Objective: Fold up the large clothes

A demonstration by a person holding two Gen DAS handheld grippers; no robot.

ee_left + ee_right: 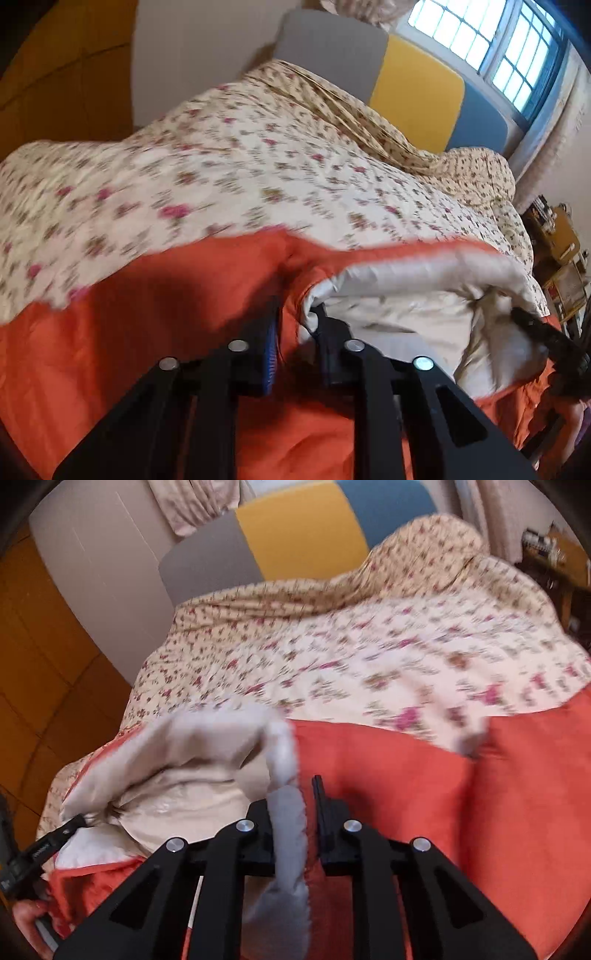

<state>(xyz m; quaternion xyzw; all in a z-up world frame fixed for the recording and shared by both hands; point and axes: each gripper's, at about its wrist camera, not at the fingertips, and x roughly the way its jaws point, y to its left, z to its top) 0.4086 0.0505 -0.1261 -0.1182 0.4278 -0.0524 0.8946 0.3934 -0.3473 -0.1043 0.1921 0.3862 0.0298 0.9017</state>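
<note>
An orange garment with a cream lining lies on a floral-covered bed; it also shows in the right wrist view. My left gripper is shut on a fold of the orange garment where the lining begins. My right gripper is shut on the garment's white fleecy edge, with orange cloth to its right. The right gripper shows at the right edge of the left wrist view, and the left gripper at the lower left of the right wrist view. The picture is blurred.
The floral quilt covers the bed. A headboard with grey, yellow and blue panels stands behind it. A window is above. Shelves with clutter stand to the right. A wooden wardrobe is on the left.
</note>
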